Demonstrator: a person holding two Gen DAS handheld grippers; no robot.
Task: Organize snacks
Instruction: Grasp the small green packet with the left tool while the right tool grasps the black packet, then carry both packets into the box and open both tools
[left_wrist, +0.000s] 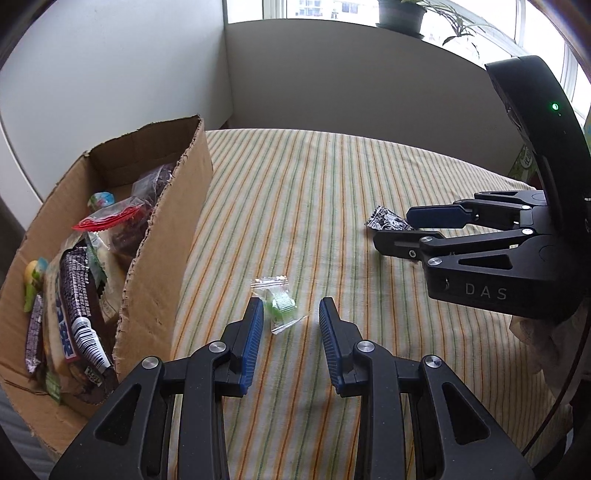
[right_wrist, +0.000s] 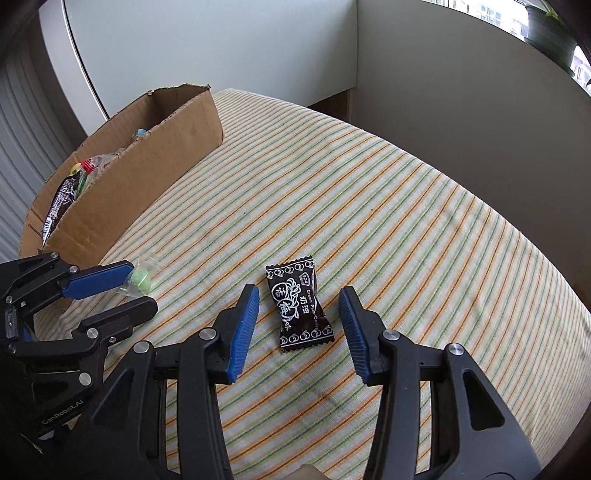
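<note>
A clear-wrapped green candy (left_wrist: 279, 303) lies on the striped cloth between the tips of my left gripper (left_wrist: 291, 308), which stands open; the pads do not press on it. In the right wrist view that candy (right_wrist: 142, 279) shows just past the left gripper (right_wrist: 142, 287). A black candy packet with white print (right_wrist: 298, 304) lies flat between the blue pads of my right gripper (right_wrist: 298, 295), open with gaps on both sides. The left wrist view shows the packet (left_wrist: 388, 221) partly hidden behind the right gripper (left_wrist: 412, 225). A cardboard box (left_wrist: 168, 236) with several snack packs stands at the left.
The striped cloth (right_wrist: 406, 206) covers the table, which ends at white walls behind. Potted plants (left_wrist: 402, 14) stand on the window ledge at the back right. The box's torn wall (right_wrist: 147, 173) rises close to the left gripper.
</note>
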